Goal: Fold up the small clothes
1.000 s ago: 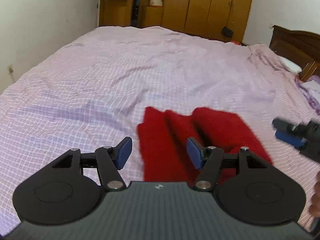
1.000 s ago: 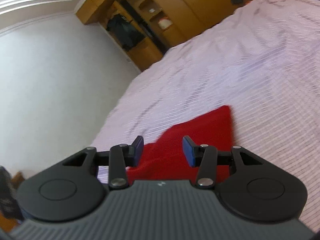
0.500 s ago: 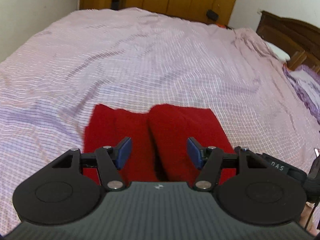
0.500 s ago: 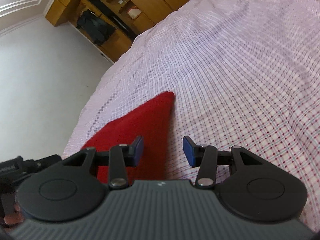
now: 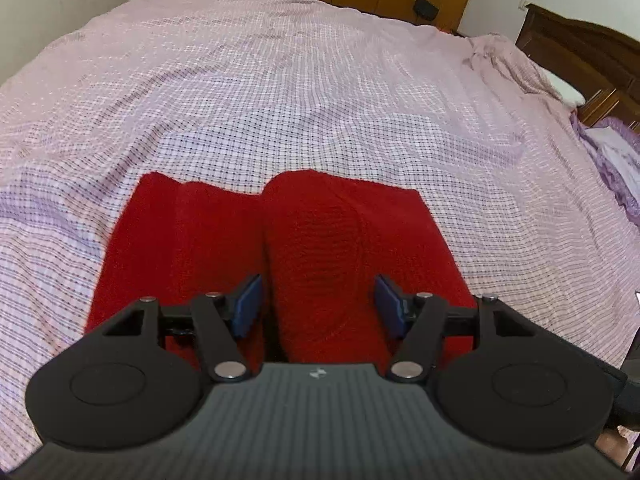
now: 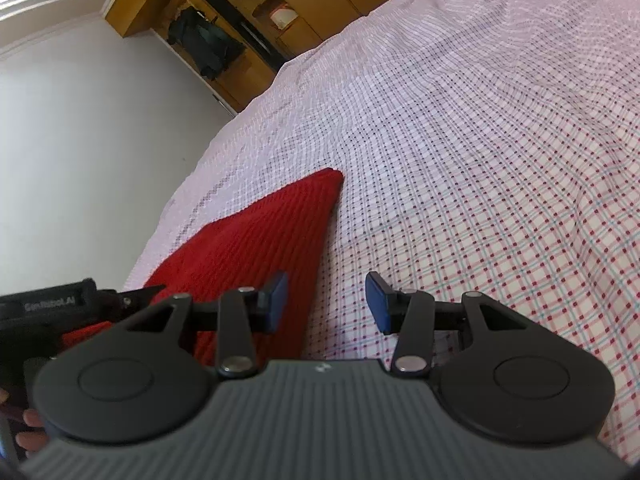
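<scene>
The red ribbed knit garment (image 5: 276, 248) lay partly folded on the pink checked bedsheet (image 5: 320, 100). The near edge was judged best pinched at both corners together and carried toward twelve o'clock. The left gripper (image 5: 316, 306) was held wide open, empty, straddling the raised fold. The right gripper (image 6: 327, 303) was likewise open, empty, over the garment's three-o'clock edge.

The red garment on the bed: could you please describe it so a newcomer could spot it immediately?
A large bed with a pink checked sheet fills the room. Near its front edge lies the red garment, a knitted piece folded into two side-by-side panels. It is the only bright red thing on the pale sheet.
</scene>
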